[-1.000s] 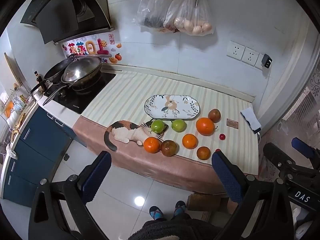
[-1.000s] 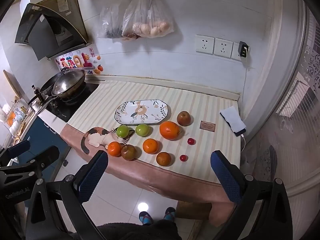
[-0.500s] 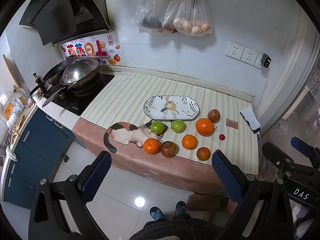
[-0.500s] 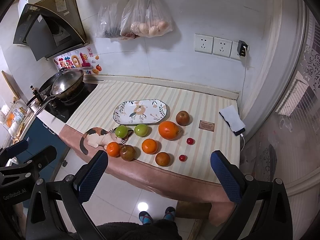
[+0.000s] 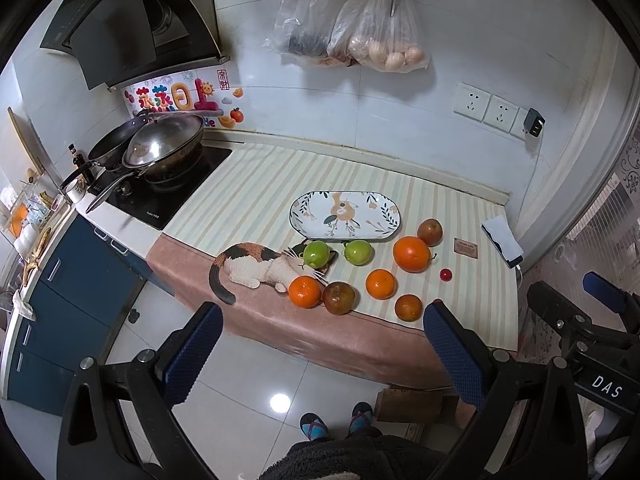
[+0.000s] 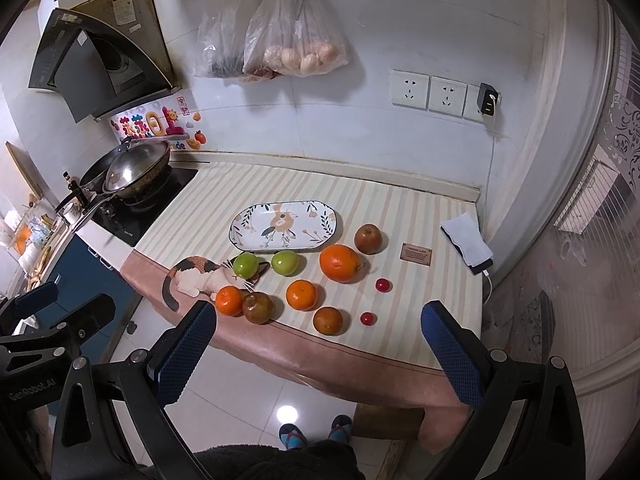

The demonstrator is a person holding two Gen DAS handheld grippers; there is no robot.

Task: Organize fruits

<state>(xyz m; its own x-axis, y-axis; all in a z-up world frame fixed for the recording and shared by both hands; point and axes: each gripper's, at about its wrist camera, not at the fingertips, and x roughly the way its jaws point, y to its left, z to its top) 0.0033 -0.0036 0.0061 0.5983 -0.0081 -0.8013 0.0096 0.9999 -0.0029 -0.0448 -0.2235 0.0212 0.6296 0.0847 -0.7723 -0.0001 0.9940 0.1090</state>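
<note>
An oval patterned plate [image 5: 345,215] [image 6: 285,225] lies empty on the striped counter. In front of it lie two green apples [image 5: 316,253] [image 6: 285,262], a large orange [image 5: 411,253] [image 6: 339,262], smaller oranges [image 5: 380,283] [image 6: 301,294], brownish fruits [image 5: 339,297] [image 6: 368,239] and two small red fruits [image 6: 383,285]. My left gripper [image 5: 320,344] is open and empty, held well back from the counter's front edge. My right gripper [image 6: 316,344] is open and empty too, likewise back over the floor.
A cat figure [image 5: 256,266] lies by the left green apple. A wok [image 5: 162,146] sits on the stove at left. A phone under a cloth [image 6: 468,242] and a small brown card [image 6: 416,254] lie at right. Bags [image 6: 294,40] hang on the wall.
Both grippers have drifted slightly; the counter and fruits sit a little lower-left in the views. Nothing was taken hold of.
</note>
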